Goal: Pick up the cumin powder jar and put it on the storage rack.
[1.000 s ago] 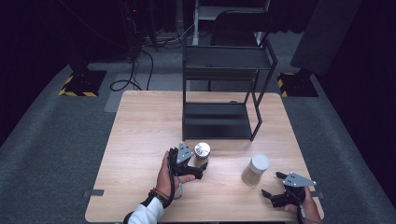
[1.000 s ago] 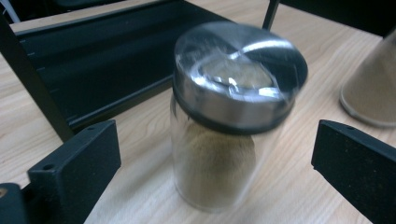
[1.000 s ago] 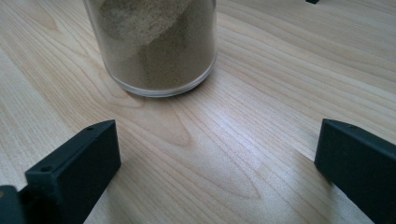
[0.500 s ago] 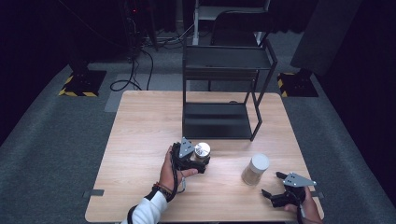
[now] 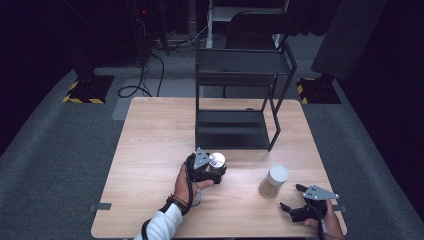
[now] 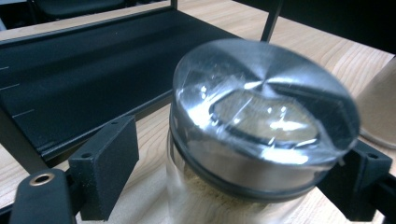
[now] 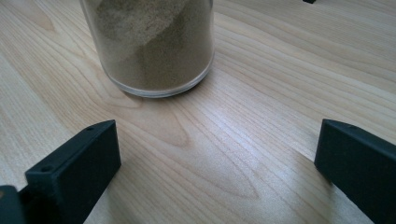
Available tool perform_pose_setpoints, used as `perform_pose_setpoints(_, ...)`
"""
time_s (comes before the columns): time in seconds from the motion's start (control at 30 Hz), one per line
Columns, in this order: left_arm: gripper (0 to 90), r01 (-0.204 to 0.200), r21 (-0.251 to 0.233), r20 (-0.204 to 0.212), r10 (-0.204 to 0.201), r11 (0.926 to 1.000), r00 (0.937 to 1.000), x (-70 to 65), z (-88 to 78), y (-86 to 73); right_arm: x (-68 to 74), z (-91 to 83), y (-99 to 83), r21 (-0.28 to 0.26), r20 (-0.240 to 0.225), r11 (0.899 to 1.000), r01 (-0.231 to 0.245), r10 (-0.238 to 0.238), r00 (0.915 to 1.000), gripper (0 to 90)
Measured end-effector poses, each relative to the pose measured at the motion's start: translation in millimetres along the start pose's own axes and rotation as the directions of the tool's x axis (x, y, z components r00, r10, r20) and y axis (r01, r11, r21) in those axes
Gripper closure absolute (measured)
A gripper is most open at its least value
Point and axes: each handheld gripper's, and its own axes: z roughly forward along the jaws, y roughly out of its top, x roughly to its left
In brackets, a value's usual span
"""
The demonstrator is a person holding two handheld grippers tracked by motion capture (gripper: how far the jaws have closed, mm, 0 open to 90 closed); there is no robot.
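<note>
A glass jar with a shiny metal lid stands on the wooden table, just in front of a black two-tier rack. My left gripper is open with a jaw on each side of this jar. Bare wood shows between the left-hand jaw and the glass. A second jar with a white lid, filled with tan powder, stands to the right. My right gripper rests open just short of it, with bare table between its jaws.
The rack's lower shelf lies flat and dark right behind the metal-lidded jar; its upper shelf stands above. A black chair is behind the table. Grey carpet surrounds the table, with cables at the back left.
My left gripper has moved slightly forward and right, bringing its jaws around the metal-lidded jar. The right gripper and the white-lidded jar have stayed put.
</note>
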Motion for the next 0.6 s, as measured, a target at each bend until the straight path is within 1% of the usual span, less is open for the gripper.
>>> perform_pose_setpoints(0.1,17.4,0.006,-0.016,0.008,-0.006,0.9999,0.9999,0.7,0.3,-2.7,0.0,0.0,0.0,0.0,0.0,1.0,0.0,0.0,1.0,0.0)
perform_pose_setpoints(0.2,20.2,0.009,-0.025,0.025,-0.008,0.9997,0.9997,1.8,1.5,-3.4,0.5,0.0,-0.1,0.0,0.003,1.0,-0.002,0.002,1.0,0.0)
perform_pose_setpoints(0.3,25.4,0.004,-0.025,0.041,-0.003,0.9997,0.9991,1.8,3.5,-2.2,0.5,0.0,-0.1,0.0,0.004,1.0,-0.002,0.002,1.0,0.0)
perform_pose_setpoints(0.37,26.2,-0.001,-0.028,0.035,0.002,0.9996,0.9994,0.0,3.9,-2.4,0.6,0.0,0.0,0.0,0.004,1.0,-0.003,0.003,1.0,0.0)
perform_pose_setpoints(0.43,29.7,0.006,-0.034,0.036,-0.005,0.9994,0.9993,1.2,3.9,-3.4,1.3,-0.1,-0.1,0.0,0.009,1.0,-0.006,0.006,0.9999,0.0)
perform_pose_setpoints(0.6,30.7,0.001,-0.042,0.034,0.0,0.9991,0.9994,0.4,3.4,-5.5,1.5,-0.1,-0.2,-0.001,0.01,1.0,-0.005,0.005,0.9999,0.0)
